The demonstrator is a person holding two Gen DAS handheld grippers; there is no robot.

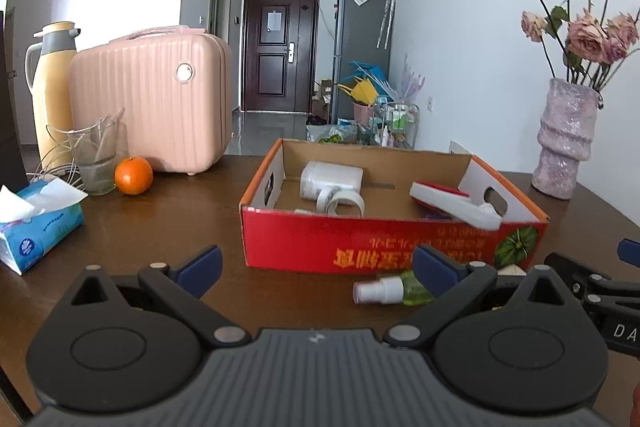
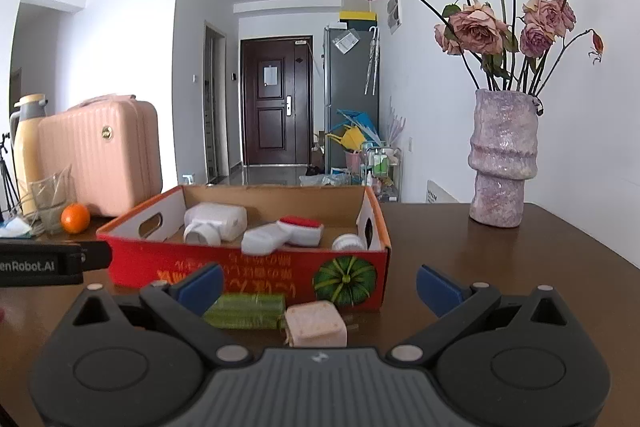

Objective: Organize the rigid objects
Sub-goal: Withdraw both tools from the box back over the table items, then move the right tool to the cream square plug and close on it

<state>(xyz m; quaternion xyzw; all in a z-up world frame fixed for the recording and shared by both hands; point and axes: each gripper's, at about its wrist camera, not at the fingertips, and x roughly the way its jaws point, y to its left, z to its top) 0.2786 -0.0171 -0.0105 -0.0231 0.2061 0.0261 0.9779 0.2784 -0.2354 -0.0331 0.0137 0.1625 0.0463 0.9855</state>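
Dark wood table (image 1: pixel 192 211): bare stretch between both grippers and the red cardboard box (image 1: pixel 360 243).
Left gripper (image 1: pixel 316 267): jaws spread, empty; spray bottle (image 1: pixel 390 291) lies just before the box's front wall.
Right gripper (image 2: pixel 320 285): jaws apart, empty.
Right view only: pink block (image 2: pixel 316 323) and green roll (image 2: pixel 244 311) against the box front.
Inside box: white bottle (image 2: pixel 218 221), red-and-white brush (image 2: pixel 286 233).
Room: vase (image 2: pixel 502 159) right, pink suitcase (image 1: pixel 148 99) left.
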